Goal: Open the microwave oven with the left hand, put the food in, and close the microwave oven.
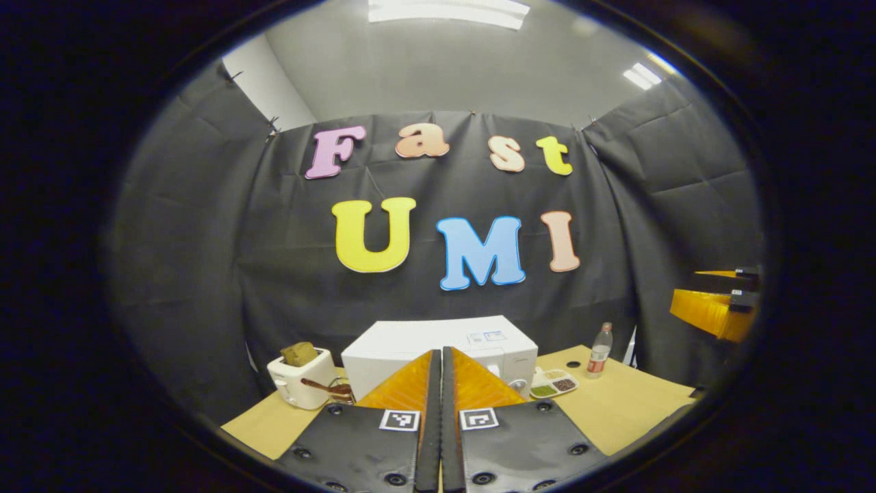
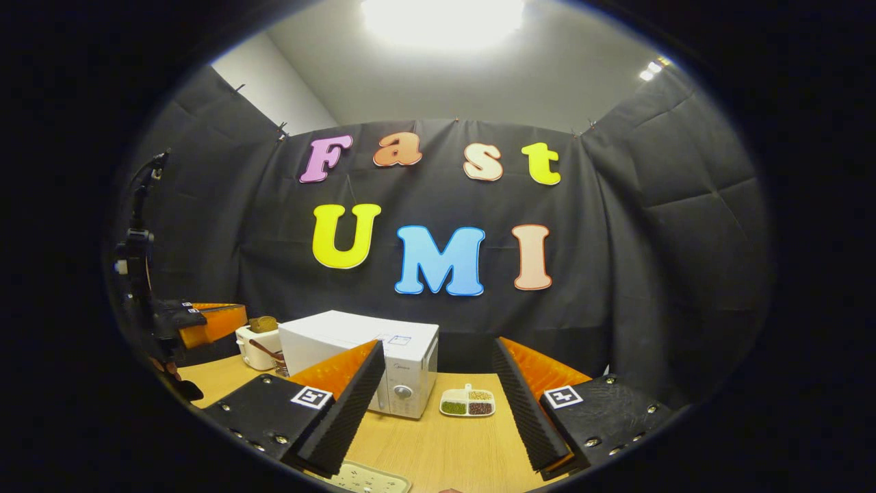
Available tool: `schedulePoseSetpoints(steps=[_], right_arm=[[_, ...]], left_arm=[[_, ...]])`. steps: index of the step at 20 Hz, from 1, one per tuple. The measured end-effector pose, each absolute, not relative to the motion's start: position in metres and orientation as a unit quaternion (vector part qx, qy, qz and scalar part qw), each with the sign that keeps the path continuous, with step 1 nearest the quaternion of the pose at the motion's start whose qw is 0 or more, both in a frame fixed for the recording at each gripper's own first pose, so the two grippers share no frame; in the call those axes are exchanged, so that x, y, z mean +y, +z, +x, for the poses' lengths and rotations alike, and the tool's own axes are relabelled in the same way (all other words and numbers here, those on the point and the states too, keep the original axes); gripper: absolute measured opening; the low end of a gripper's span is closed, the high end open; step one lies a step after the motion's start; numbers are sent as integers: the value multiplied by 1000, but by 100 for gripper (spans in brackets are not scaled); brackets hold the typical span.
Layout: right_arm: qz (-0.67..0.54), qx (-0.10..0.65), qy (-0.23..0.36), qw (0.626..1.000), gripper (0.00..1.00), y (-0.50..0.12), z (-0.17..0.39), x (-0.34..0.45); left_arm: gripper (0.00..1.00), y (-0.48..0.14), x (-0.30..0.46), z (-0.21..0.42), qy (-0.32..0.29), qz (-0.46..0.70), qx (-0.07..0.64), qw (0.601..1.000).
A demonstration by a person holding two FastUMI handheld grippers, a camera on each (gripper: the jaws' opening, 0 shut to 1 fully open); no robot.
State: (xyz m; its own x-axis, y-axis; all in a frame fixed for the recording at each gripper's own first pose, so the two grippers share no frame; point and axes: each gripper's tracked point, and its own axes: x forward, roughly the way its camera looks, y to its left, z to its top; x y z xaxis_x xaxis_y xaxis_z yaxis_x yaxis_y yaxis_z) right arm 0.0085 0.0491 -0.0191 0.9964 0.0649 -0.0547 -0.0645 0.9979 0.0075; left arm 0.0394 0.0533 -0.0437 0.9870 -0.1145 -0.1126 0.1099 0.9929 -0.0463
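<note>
The white microwave [image 1: 410, 337] stands at the back of the wooden table with its door closed. My left gripper [image 1: 438, 353] hangs in front of it and above it, shut, with nothing between the fingers. A small divided dish of food [image 1: 554, 383] lies to the right of the microwave. In the right gripper view the microwave [image 2: 342, 332] is ahead to the left and the food dish [image 2: 467, 402] lies beside its knob side. My right gripper [image 2: 438, 349] is open and empty, well short of the dish. The left gripper [image 2: 205, 322] shows far left.
A white toaster [image 1: 301, 376] with bread in it stands left of the microwave, a dark utensil beside it. A plastic bottle [image 1: 600, 349] stands at the back right. The right gripper [image 1: 715, 305] hovers at the far right. A pale flat object [image 2: 363, 479] lies at the table's near edge.
</note>
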Motion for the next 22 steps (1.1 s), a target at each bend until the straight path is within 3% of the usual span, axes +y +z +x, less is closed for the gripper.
schedulePoseSetpoints(steps=[2,3,5,7,13,22], right_arm=[[4,31,24,999,96,-21,2,56],[3,34,22,999,96,-22,-1,60],[5,35,22,999,96,-23,-7,69],[8,34,20,999,96,-22,-11,77],[5,13,17,1000,96,-13,-28,95],[1,3,13,1000,96,-8,-45,103]], left_arm=[[9,-38,68,27,-50,-16,49,997],[21,-33,74,20,-50,-18,43,998],[55,-27,83,7,-48,-29,34,998],[59,-26,87,-1,-51,-34,31,998],[95,-20,105,-22,-40,-23,13,999],[97,-11,119,-32,-34,-30,-6,999]])
